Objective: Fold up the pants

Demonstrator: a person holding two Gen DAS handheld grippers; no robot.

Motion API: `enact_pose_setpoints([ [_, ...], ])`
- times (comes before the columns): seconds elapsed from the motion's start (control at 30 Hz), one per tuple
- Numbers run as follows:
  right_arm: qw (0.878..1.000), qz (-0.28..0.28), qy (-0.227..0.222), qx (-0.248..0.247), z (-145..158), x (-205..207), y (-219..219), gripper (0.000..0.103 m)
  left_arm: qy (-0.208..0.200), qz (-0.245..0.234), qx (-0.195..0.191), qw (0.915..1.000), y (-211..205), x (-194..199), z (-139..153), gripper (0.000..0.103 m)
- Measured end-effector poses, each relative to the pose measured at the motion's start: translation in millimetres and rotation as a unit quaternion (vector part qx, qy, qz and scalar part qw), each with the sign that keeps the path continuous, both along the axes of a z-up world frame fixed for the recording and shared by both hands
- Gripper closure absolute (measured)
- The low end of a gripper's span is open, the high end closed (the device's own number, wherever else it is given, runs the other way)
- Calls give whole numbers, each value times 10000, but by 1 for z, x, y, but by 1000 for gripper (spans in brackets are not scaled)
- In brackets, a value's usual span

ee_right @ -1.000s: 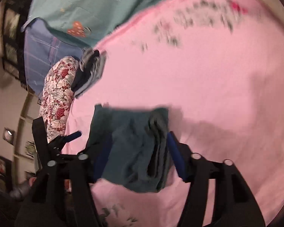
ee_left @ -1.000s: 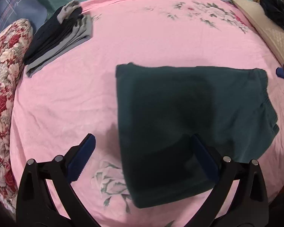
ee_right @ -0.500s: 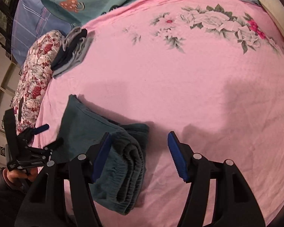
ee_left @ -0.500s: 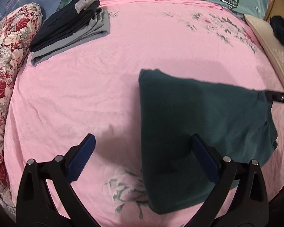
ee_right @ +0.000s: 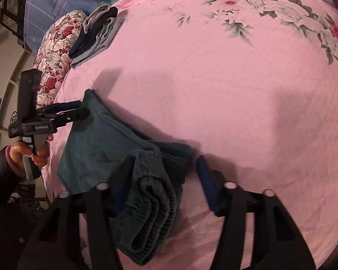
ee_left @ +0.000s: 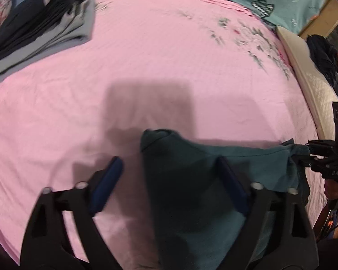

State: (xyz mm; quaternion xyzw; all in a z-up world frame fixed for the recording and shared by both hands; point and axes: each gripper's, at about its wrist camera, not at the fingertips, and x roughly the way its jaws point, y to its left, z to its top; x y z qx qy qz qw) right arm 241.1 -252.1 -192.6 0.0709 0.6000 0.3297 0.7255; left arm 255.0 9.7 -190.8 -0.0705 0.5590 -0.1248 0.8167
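Now, pants (ee_right: pixel 106 148): dark teal, already folded into a thick layered bundle on the pink bed (ee_right: pixel 236 90), ribbed waistband rolled toward the right camera.
Handling: soft, limp and light by the look of it; layers will likely slide apart unless pinched through the full stack at a corner or the waistband edge.
Left gripper (ee_left: pixel 169 186): jaws spread wide, holding nothing, its right finger over the cloth; contact unclear through the blur.
Right gripper (ee_right: pixel 164 184): released, jaws straddling the waistband end without clenching it.
Stack of folded clothes (ee_right: pixel 94 33): grey and navy, well apart at the far left corner.
Floral pillow (ee_right: pixel 54 51): beside that stack.
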Motion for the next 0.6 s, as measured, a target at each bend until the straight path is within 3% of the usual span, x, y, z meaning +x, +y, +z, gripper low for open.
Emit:
enact_pose_setpoints([
  [0.07, 10000, -38, -32, 13, 1, -1, 0, 73, -49, -56, -54, 10000, -6, 0, 3, 59],
  [0.13, 9999, -133, -19, 91, 4, -1, -2, 77, -212, -86, -63, 9997, -9, -3, 9, 77],
  [0.17, 9998, -134, -85, 85, 7, -2, -2, 78, -279, -93, -75, 9995, -10, -4, 13, 81],
  [0.37, 9976, -36, -670, 153, 43, -4, 7, 79, -689, -16, 12, 9976, 2, 2, 38, 86],
  [0.47, 9947, 150, -1017, 42, 57, 5, 18, 79, -941, 91, 37, 9955, 15, 22, 53, 86],
  [0.6, 9926, 6, -1214, 30, 63, 37, 25, 79, -1190, -5, 264, 9925, 16, 63, 59, 86],
])
